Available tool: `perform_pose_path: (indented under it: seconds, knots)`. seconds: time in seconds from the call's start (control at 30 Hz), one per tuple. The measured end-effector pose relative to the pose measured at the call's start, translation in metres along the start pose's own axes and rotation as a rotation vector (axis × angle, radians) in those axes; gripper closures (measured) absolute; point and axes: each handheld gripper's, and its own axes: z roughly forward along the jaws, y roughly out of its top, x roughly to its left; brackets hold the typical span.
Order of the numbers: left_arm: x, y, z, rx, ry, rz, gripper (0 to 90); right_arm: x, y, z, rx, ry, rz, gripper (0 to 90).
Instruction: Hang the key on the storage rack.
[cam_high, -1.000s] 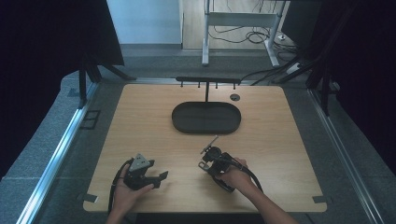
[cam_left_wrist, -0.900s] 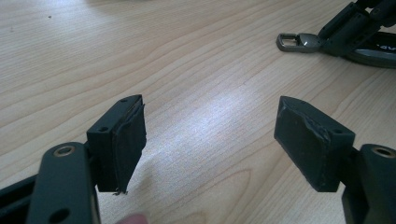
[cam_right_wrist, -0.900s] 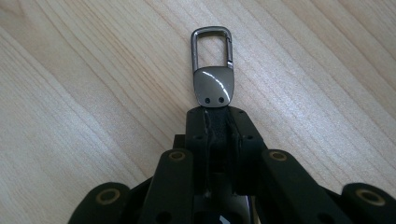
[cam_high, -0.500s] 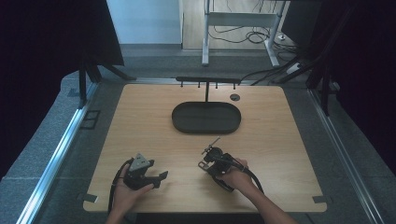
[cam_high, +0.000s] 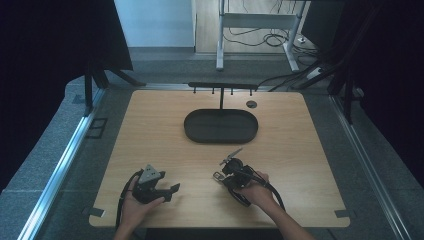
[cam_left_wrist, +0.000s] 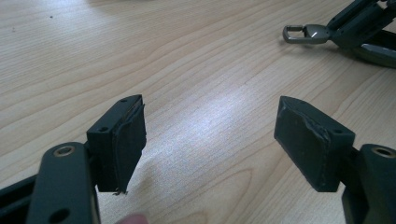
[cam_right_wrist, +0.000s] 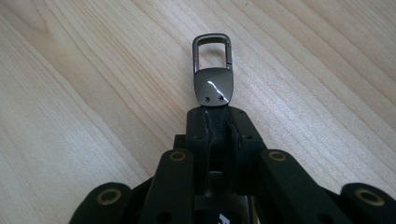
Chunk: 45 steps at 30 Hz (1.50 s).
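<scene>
My left hand (cam_high: 131, 204) held the left gripper (cam_high: 170, 190) low over the near left of the table, its jaws pointing toward my right side. In the left gripper view its two jaws stood wide apart, pads (cam_left_wrist: 127, 140) facing each other with nothing between them. My right hand (cam_high: 257, 187) held the right gripper (cam_high: 221, 175) near the table's middle front, aimed away from me and to the left. Its jaws were pressed together on the base of a clasp (cam_right_wrist: 213, 79), whose metal loop stuck out past the tips. Both forearms came in from the near edge, and the two grippers were apart.
</scene>
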Motion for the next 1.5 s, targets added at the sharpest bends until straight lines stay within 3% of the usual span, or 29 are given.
perform_pose_path:
  seconds: [0.33,1.1,1.5]
  knots:
    - [-0.001,0.000,0.001,0.004,-0.002,0.003,25.4,0.001,-0.005,-0.012,-0.058,0.002,-0.002,80.7]
    - [-0.003,0.000,0.003,0.014,-0.008,0.009,25.5,-0.006,-0.029,-0.053,-0.296,0.000,0.091,80.8]
    - [-0.004,0.000,0.004,0.017,-0.008,0.012,25.5,-0.010,-0.038,-0.063,-0.426,0.019,0.123,80.8]
